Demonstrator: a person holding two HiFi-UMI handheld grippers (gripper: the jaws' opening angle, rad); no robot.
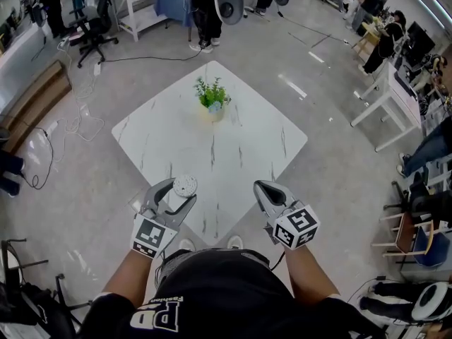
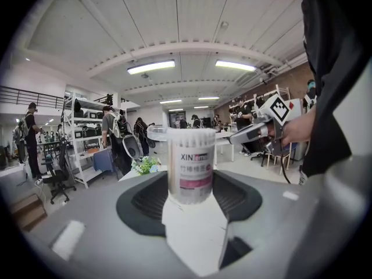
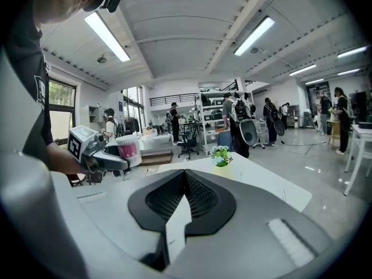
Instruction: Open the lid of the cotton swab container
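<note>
- The left gripper (image 1: 176,192) has its jaws clamped narrow on the lower body of the container (image 2: 190,166) and holds it upright, above the table's (image 1: 240,136) near-left edge, at about 7 o'clock from the plant (image 1: 212,99).
- The right gripper (image 1: 266,188) sits well apart at the container's 3 o'clock. Its fingers are pressed fully together with nothing in them.
- In the left gripper view the clear lid (image 2: 156,133) looks swung off to 9 o'clock of the rim, and from the head view the swabs (image 1: 185,184) show on top. So it's probably open already, though it's hard to be sure with see-through plastic.
- Handling guess: it's a light, thin, slick plastic tube. Stiff enough for a low squeeze, but it'd flex or pop out if crushed.
- If the lid needs more work, the best bite is its thin edge, on the side away from the hinge. Keep the other grip low on the body so the top stays free.
</note>
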